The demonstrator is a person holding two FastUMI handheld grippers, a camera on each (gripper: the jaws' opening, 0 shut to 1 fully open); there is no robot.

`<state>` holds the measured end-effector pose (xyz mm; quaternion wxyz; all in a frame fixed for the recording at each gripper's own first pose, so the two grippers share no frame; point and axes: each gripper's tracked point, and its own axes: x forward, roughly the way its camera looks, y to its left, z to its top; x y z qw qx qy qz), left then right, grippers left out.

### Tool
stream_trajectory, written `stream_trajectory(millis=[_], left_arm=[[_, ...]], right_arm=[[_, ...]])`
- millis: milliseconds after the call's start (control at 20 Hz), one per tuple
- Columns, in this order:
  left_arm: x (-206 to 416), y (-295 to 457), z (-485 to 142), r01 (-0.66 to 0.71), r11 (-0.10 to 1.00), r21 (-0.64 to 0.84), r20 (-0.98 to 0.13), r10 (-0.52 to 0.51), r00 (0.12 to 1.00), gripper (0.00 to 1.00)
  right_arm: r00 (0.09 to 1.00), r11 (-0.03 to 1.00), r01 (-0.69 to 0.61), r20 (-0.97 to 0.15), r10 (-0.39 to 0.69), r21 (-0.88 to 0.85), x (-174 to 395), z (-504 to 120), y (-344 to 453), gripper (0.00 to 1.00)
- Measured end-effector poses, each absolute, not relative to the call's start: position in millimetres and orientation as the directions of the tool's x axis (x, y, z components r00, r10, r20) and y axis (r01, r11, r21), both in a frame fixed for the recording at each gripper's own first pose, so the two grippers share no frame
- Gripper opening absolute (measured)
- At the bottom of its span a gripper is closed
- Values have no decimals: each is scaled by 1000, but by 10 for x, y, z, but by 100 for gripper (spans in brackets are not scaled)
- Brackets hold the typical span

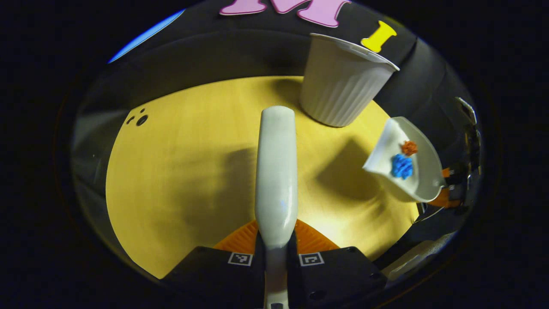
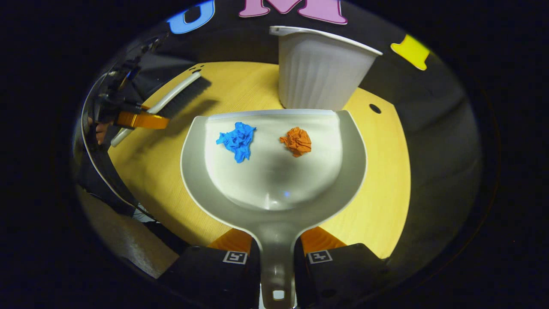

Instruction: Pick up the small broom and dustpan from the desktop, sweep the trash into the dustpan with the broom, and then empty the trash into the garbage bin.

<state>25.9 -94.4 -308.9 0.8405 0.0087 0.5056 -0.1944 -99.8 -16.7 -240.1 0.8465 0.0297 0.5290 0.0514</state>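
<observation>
My left gripper (image 1: 276,253) is shut on the white broom (image 1: 276,171), whose back runs straight ahead above the yellow table (image 1: 180,180). My right gripper (image 2: 276,255) is shut on the handle of the white dustpan (image 2: 274,189), held level above the table. A crumpled blue scrap (image 2: 237,140) and an orange scrap (image 2: 297,140) lie in the pan. The white ribbed garbage bin (image 2: 317,75) stands just beyond the pan's front edge. In the left gripper view the dustpan (image 1: 422,171) hangs at the right with both scraps in it, near the bin (image 1: 341,86). The broom (image 2: 176,101) and the left gripper (image 2: 141,120) appear far left in the right gripper view.
The round table has small dark holes near its far left edge (image 1: 139,119) and one at the right (image 2: 375,108). Black cloth walls close in behind the bin. A hand (image 2: 101,131) holds the left gripper at the left edge.
</observation>
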Motion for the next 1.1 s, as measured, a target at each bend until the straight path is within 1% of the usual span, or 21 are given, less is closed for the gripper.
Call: stream_trajectory(millis=[50,100,200,250,350,400,600,650,750,900,1100], left_arm=[[265,-903,-3085,324,930,-176,-860,-305,410,25],[245,-876,-3087,314,933,-175,-864,-298,405,25],[201,-873,-3102,306,934,-188,-866,-304,397,25],[195,-869,-3111,308,933,-187,-866,-304,397,23],[195,-873,-3157,314,932,-182,-865,-303,399,25],[184,-883,-3160,312,930,-193,-863,-312,396,23],[161,-892,-3190,311,926,-216,-859,-332,391,25],[156,-887,-3192,315,924,-215,-859,-333,390,23],[157,-884,-3203,325,922,-212,-859,-335,388,23],[146,-896,-3217,319,922,-221,-857,-339,388,23],[126,-892,-3241,310,924,-223,-861,-336,383,25]], right_arm=[[427,994,-34,-898,104,99,-1015,-2289,-193,41],[427,995,-8,-900,91,97,-1027,-2135,-213,36],[426,995,26,-902,73,93,-1022,-1895,-244,36],[431,995,39,-900,62,87,-977,-1804,-286,36],[446,996,65,-894,32,68,-878,-1531,-427,36],[455,996,74,-890,16,56,-797,-1381,-541,36],[495,995,96,-866,-65,-20,-352,-962,-1111,36],[496,994,95,-864,-86,-44,-225,-905,-1217,36],[488,991,98,-863,-131,-95,26,-845,-1443,36],[471,988,93,-869,-151,-121,407,-827,-1637,36],[411,981,46,-891,-191,-189,691,-948,-1821,36]])
